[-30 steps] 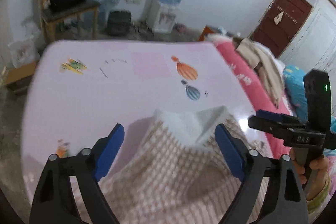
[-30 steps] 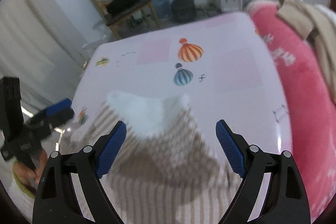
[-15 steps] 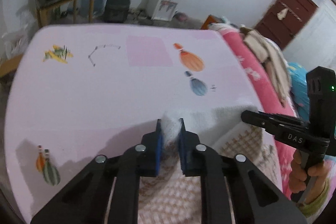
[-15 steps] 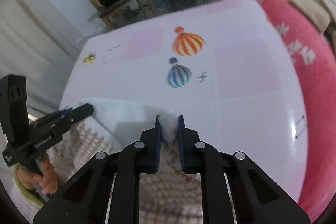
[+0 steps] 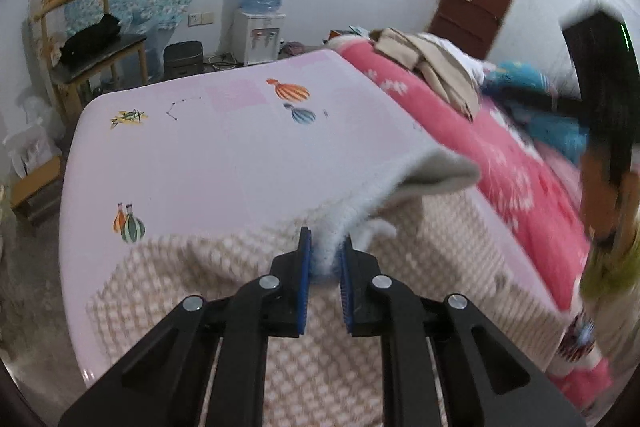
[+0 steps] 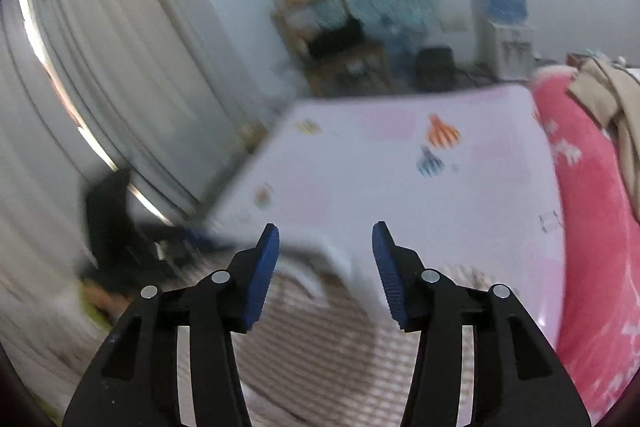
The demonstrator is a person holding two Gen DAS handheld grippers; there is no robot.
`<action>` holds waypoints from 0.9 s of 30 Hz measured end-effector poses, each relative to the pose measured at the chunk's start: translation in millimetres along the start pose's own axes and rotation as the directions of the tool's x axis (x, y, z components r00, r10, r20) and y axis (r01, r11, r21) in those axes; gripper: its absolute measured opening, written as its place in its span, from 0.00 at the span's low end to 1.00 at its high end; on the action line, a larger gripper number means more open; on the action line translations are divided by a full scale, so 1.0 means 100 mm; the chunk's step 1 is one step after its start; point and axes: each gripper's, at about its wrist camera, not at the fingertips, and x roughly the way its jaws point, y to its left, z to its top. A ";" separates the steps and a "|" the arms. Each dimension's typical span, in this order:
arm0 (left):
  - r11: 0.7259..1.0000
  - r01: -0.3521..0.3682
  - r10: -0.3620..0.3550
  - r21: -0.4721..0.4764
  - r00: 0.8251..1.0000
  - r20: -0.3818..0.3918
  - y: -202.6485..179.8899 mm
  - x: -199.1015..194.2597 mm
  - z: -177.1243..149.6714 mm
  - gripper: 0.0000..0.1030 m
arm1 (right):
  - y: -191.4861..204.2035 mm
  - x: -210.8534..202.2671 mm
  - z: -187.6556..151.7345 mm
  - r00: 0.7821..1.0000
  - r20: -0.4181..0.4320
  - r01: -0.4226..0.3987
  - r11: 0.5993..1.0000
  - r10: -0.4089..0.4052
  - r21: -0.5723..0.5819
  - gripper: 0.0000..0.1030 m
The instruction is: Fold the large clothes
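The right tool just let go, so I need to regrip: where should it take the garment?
Take the loose white fleecy edge just ahead of the right tool, from above and the near side. It stands raised off the bed, thin enough for the jaws.

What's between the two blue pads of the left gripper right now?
In the left wrist view, the fluffy white edge of the checked garment sits pinched between the pads of the left gripper, which is shut on it.

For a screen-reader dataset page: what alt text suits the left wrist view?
The left gripper is shut on the white fleecy edge of a beige checked garment, lifting it off a pink sheet printed with balloons. A water dispenser stands behind.
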 end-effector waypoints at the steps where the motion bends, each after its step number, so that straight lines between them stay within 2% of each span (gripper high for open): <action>1: 1.000 -0.001 0.001 0.000 1.000 -0.004 -0.01 0.01 -0.05 0.13 | -0.03 0.06 0.04 1.000 -0.008 -0.014 1.000 0.014 0.026 0.46; 3: 1.000 0.008 -0.008 -0.020 1.000 -0.009 -0.01 0.02 -0.15 0.13 | -0.09 0.34 0.06 0.997 -0.072 -0.007 0.997 0.013 0.075 0.43; 4: 1.000 0.010 -0.011 -0.027 1.000 -0.011 0.00 0.01 -0.19 0.14 | -0.13 0.49 0.02 0.993 -0.114 -0.002 0.996 0.012 0.091 0.37; 6: 0.999 0.013 -0.014 -0.049 1.000 -0.016 0.05 -0.01 -0.27 0.16 | -0.17 0.85 -0.22 0.970 -0.241 0.007 0.993 0.022 0.118 0.30; 7: 0.998 0.026 -0.027 -0.065 1.000 -0.014 0.08 -0.06 -0.34 0.17 | -0.17 0.94 -0.35 0.960 -0.279 0.008 0.994 0.024 0.114 0.30; 10: 0.993 0.074 -0.073 -0.091 0.997 0.016 0.14 -0.25 -0.48 0.18 | -0.12 1.25 -0.86 0.919 -0.391 0.079 0.997 -0.062 0.028 0.30; 11: 0.991 0.094 -0.091 -0.100 0.995 0.034 0.17 -0.32 -0.50 0.18 | -0.11 1.30 -0.96 0.913 -0.397 0.096 0.995 -0.088 0.001 0.30; 12: 0.988 0.111 -0.106 -0.105 0.993 0.055 0.18 -0.38 -0.49 0.18 | -0.07 1.29 -1.03 0.925 -0.363 0.103 0.994 -0.109 -0.036 0.30; 13: 0.987 0.117 -0.109 -0.107 0.992 0.070 0.19 -0.40 -0.46 0.18 | -0.03 1.28 -1.05 0.929 -0.349 0.111 0.992 -0.127 -0.066 0.30; 15: 0.987 0.108 -0.099 -0.117 0.992 0.085 0.20 -0.38 -0.35 0.18 | 0.03 1.29 -1.04 0.922 -0.352 0.136 0.986 -0.160 -0.093 0.30; 17: 0.987 0.104 -0.094 -0.125 0.992 0.080 0.18 -0.23 -0.16 0.18 | 0.08 1.30 -0.95 0.916 -0.357 0.155 0.982 -0.184 -0.110 0.30; 19: 0.987 0.096 -0.090 -0.127 0.994 0.059 0.17 -0.05 -0.06 0.18 | 0.11 1.25 -0.83 0.929 -0.315 0.165 0.978 -0.196 -0.124 0.30; 21: 0.990 0.030 -0.029 -0.137 1.000 0.010 0.21 0.21 0.00 0.18 | 0.12 1.14 -0.70 0.939 -0.257 0.203 0.971 -0.230 -0.126 0.30; 22: 0.989 -0.040 0.034 -0.145 0.999 -0.041 0.27 0.38 0.00 0.18 | 0.04 1.08 -0.62 0.939 -0.228 0.237 0.966 -0.256 -0.107 0.30; 23: 0.984 -0.088 0.074 -0.157 0.993 -0.095 0.34 0.54 -0.03 0.18 | -0.02 1.05 -0.60 0.937 -0.217 0.259 0.961 -0.274 -0.096 0.30; 24: 0.980 -0.102 0.081 -0.171 0.989 -0.123 0.40 0.62 -0.07 0.18 | -0.14 1.05 -0.57 0.921 -0.204 0.319 0.943 -0.333 -0.100 0.30; 25: 0.976 -0.090 0.063 -0.200 0.988 -0.139 0.50 0.71 -0.15 0.18 | -0.23 1.08 -0.60 0.900 -0.207 0.368 0.923 -0.384 -0.116 0.30; 26: 0.974 -0.051 0.028 -0.222 0.994 -0.107 0.55 0.69 -0.20 0.18 | -0.38 1.17 -0.65 0.874 -0.240 0.404 0.907 -0.422 -0.124 0.27; 27: 0.973 -0.033 0.013 -0.227 0.996 -0.093 0.58 0.66 -0.23 0.18 | -0.49 1.22 -0.68 0.877 -0.276 0.383 0.919 -0.394 -0.095 0.27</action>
